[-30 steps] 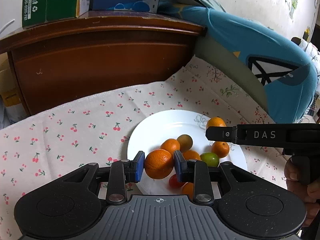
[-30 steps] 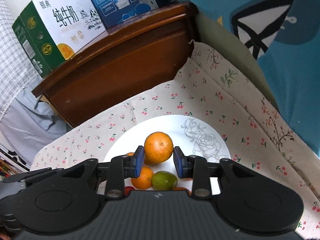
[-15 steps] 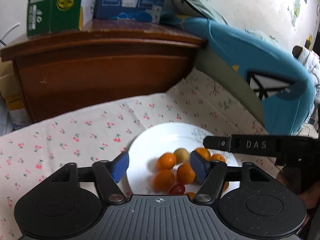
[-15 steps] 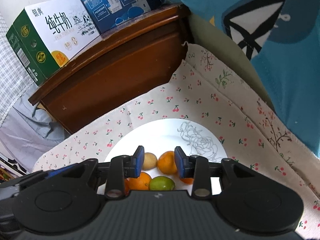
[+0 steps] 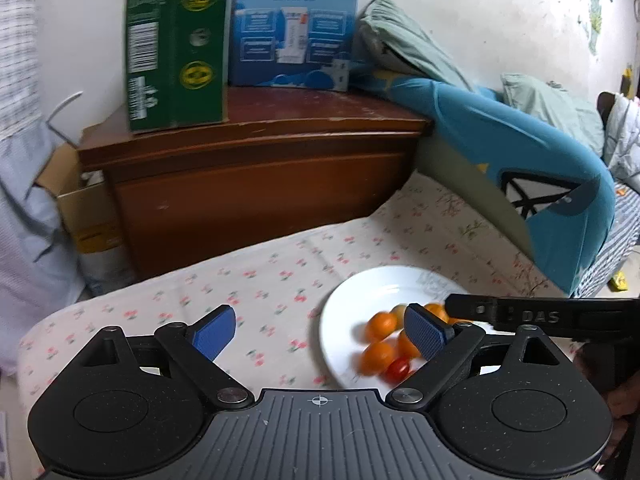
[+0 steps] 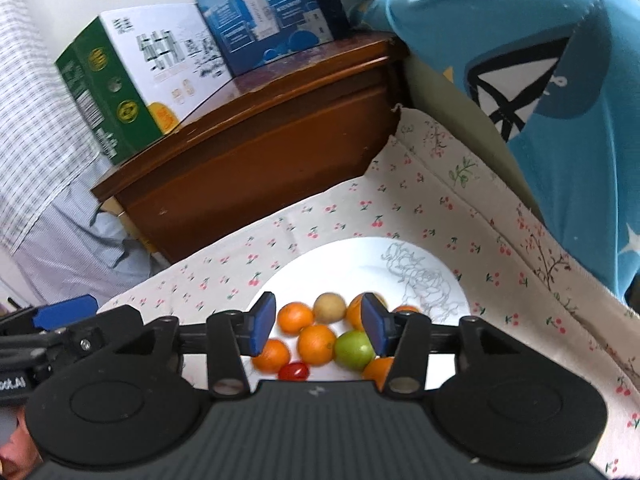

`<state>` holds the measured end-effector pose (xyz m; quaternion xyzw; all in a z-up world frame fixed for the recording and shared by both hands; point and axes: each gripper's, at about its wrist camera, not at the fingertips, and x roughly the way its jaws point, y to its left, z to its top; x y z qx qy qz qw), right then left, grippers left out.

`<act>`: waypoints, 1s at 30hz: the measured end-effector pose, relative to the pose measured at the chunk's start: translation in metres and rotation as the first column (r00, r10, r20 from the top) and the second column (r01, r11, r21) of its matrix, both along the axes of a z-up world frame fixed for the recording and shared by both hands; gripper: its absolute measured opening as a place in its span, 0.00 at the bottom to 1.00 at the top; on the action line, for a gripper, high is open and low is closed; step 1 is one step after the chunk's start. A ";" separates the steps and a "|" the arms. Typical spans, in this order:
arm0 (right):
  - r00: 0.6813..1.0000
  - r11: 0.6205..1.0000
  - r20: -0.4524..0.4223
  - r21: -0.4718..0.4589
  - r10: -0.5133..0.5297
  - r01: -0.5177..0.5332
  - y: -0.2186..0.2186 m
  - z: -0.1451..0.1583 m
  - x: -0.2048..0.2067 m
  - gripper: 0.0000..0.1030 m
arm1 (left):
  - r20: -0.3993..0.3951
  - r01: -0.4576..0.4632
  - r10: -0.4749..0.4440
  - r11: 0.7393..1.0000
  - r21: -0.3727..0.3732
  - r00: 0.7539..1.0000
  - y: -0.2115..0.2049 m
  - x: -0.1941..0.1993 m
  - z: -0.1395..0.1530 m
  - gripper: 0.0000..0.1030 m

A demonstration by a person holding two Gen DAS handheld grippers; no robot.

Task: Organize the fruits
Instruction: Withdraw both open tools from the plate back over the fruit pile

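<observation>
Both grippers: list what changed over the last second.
The left gripper let go of its orange, opened wide and drew back left of the plate. The right gripper dropped its orange among the fruit and opened. Plate, cloth and boxes stayed put.

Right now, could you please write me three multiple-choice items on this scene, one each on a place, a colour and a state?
1. Where do the fruits lie?
A. on the plate
B. on the cabinet
C. on the bare cloth

2. What colour is the fruit beside the right gripper's right finger?
A. purple
B. green
C. white

3. How stands the left gripper?
A. shut on an orange
B. shut on nothing
C. open, holding nothing

Key:
1 A, the oranges, the tomato and the rest all sit inside the plate's rim.
2 B, the green fruit lies there among the oranges.
3 C, its blue pads stand wide apart with only cloth between.
</observation>
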<state>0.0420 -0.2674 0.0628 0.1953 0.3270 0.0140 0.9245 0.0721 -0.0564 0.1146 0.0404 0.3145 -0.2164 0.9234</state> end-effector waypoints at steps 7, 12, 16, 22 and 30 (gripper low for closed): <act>0.999 0.999 0.011 0.013 0.033 -0.033 0.015 0.002 -0.021 0.48 | -0.031 -0.060 0.061 0.998 0.016 0.998 0.024 -0.009 -0.001 0.90; 0.997 0.997 0.008 0.017 0.073 -0.073 0.028 0.000 -0.034 0.48 | -0.045 -0.113 0.114 0.993 0.012 0.993 0.042 -0.012 0.000 0.90; 0.993 0.993 -0.001 0.018 0.114 -0.114 0.042 -0.006 -0.043 0.47 | -0.050 -0.158 0.159 0.987 0.025 0.986 0.054 -0.012 -0.001 0.90; 0.978 0.979 -0.035 0.008 0.204 -0.204 0.066 -0.019 -0.051 0.47 | -0.074 -0.200 0.204 0.978 0.064 0.976 0.068 -0.010 -0.010 0.90; 0.954 0.954 -0.070 -0.043 0.292 -0.295 0.089 -0.036 -0.052 0.47 | -0.124 -0.210 0.220 0.973 0.092 0.968 0.071 -0.001 -0.031 0.90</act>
